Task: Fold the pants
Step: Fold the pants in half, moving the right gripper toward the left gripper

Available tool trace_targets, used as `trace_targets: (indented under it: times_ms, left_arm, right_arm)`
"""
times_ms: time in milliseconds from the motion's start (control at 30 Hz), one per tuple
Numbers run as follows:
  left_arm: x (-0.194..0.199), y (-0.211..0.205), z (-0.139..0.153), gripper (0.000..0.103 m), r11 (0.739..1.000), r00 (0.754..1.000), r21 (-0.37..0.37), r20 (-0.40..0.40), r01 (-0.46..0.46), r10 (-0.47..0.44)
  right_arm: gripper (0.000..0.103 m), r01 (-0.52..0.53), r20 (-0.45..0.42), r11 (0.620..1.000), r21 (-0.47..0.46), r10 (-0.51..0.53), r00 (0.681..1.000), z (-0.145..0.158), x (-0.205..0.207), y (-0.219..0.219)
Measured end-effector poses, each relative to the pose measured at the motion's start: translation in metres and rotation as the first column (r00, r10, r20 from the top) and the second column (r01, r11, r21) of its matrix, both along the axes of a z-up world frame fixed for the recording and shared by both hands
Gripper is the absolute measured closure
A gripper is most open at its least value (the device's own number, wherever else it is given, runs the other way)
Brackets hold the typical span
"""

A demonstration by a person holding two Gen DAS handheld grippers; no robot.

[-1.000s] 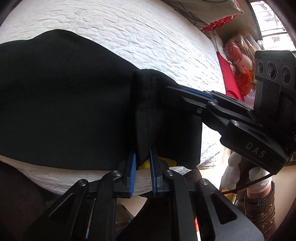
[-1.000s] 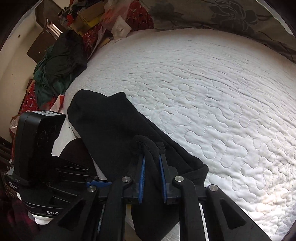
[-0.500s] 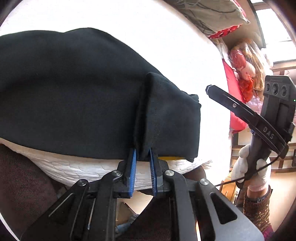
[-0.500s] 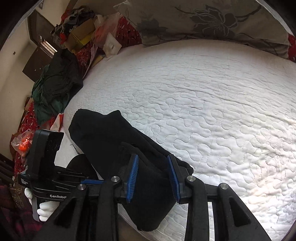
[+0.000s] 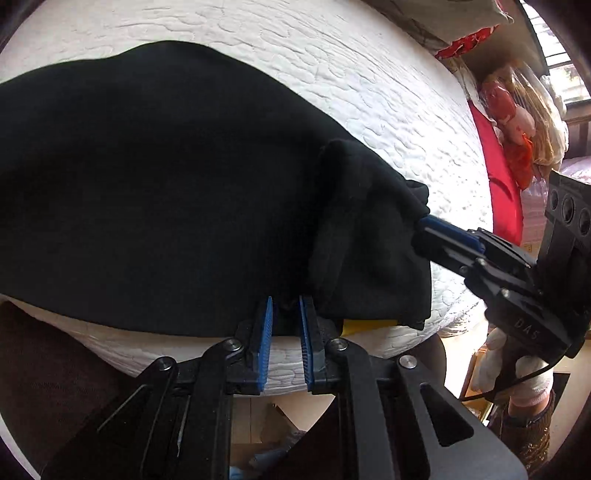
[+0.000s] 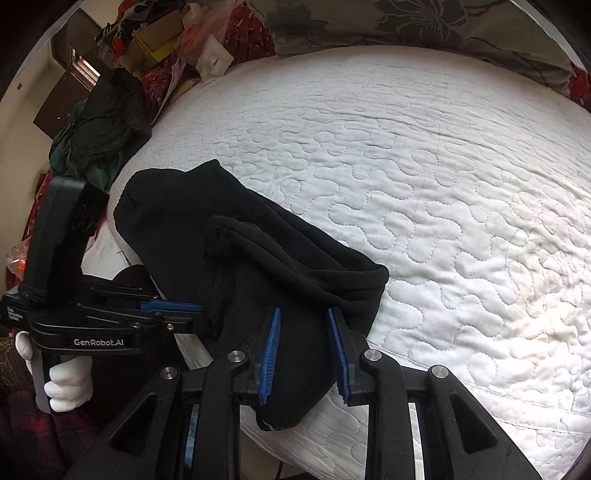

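Left wrist view: black soft fabric pants [image 5: 155, 192] lie folded on the white quilted mattress [image 5: 369, 74], near its front edge, one end bunched toward the right. Left gripper [image 5: 286, 314], black frame with blue ribbed pads, jaws narrow, pinching the pants hem at the mattress edge. Right gripper [image 5: 428, 229] enters from the right, tips touching the bunched right end of the pants; from here cannot tell how wide its jaws are. White-gloved hand [image 5: 513, 365] holds its handle. Red cloth [image 5: 498, 177] and a doll-like toy [image 5: 517, 114] at far right.

Right wrist view: same pants [image 6: 236, 251] at the near-left corner of the mattress [image 6: 424, 166], waistband opening folded up, one end hanging over the edge. Right gripper [image 6: 304, 343] jaws spread wide, fabric lying loose between the pads, not clamped. Left gripper [image 6: 199, 310] comes in from the left, jaws close together on the pants edge, white-gloved hand [image 6: 66, 384] on its grip. Dark green clothes pile [image 6: 99, 125] and a patterned pillow [image 6: 406, 22] beyond the mattress.
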State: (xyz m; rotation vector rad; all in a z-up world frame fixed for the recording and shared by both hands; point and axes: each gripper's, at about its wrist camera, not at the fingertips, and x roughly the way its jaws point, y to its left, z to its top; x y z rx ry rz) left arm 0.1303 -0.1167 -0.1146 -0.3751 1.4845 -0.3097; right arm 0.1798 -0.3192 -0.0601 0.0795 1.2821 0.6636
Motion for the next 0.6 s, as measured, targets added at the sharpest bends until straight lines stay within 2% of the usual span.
trace_targets:
  times_ms: [100,167,233,333,433,467,500,600]
  left_arm:
    - [-0.008,0.007,0.012,0.091,0.999,1.000,-0.033,0.025,-0.010,0.010]
    - [-0.006,0.002,0.020,0.091,0.998,0.999,-0.064,0.035,-0.005,0.007]
    - [-0.008,-0.003,0.025,0.091,0.994,0.999,-0.106,0.044,0.009,-0.004]
    - [-0.004,-0.020,0.026,0.091,0.992,0.998,-0.117,0.057,0.042,-0.035]
    - [0.004,-0.035,0.015,0.091,0.995,0.998,-0.084,0.046,0.049,-0.045]
    - [0.006,-0.036,0.007,0.091,0.997,0.999,-0.059,0.030,0.047,-0.045]
    - [0.004,-0.029,0.000,0.091,0.998,0.999,-0.045,0.014,0.043,-0.043]
    - [0.002,-0.021,-0.004,0.091,0.993,1.000,-0.119,-0.016,0.006,-0.008]
  right_arm:
    - [0.073,0.050,0.011,0.998,0.048,-0.050,0.999,0.008,0.011,-0.012]
    - [0.072,0.036,0.017,0.999,0.026,-0.037,0.999,0.007,0.018,-0.007]
    - [0.072,-0.006,0.011,1.000,0.015,0.006,1.000,0.005,0.022,0.006]
    - [0.072,-0.102,0.029,0.995,-0.012,0.102,0.994,0.001,0.024,0.034]
    - [0.078,-0.178,0.050,0.969,-0.174,0.189,0.981,-0.019,0.025,0.058]
    - [0.079,-0.184,0.051,0.965,-0.187,0.197,0.979,-0.026,0.027,0.060]
    - [0.079,-0.178,0.041,0.969,-0.171,0.188,0.981,-0.028,0.029,0.059]
    - [0.076,-0.115,0.029,0.990,-0.080,0.118,0.993,-0.012,0.032,0.044]
